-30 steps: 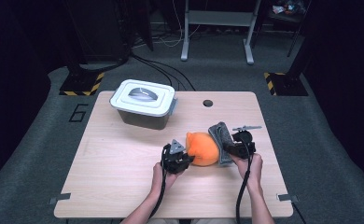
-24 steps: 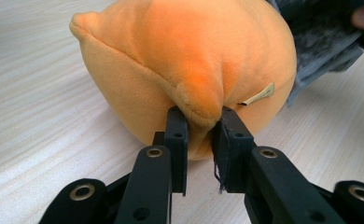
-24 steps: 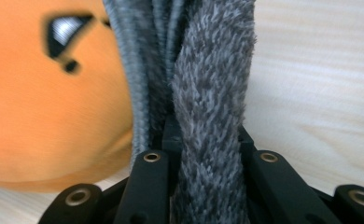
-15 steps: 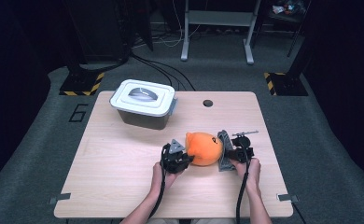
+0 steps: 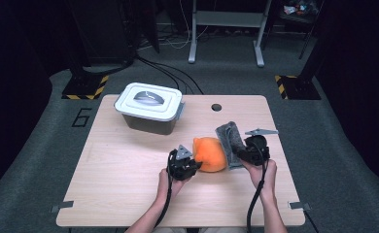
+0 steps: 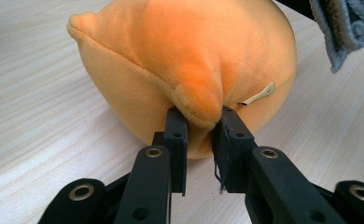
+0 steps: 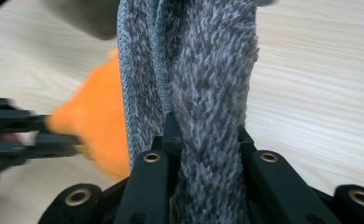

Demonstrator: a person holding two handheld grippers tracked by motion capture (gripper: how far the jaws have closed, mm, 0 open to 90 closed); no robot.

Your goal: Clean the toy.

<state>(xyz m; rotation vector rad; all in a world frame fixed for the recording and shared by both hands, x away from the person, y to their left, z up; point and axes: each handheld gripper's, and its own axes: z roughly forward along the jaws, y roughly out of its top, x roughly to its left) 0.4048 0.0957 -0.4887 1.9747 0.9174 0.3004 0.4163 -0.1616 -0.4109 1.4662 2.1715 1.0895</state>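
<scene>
Lifted off the plush (image 5: 210, 154) toward right of centre in the high view, grey cloth (image 5: 229, 141) pinched tight by right gripper (image 5: 241, 150), orange plush mid-table nipped by left gripper (image 5: 193, 166), wipe probably between strokes.

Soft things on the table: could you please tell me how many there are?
2. An orange plush toy sits near the table's middle, pinched by the left gripper; a grey cloth is beside it, held by the right gripper.
</scene>
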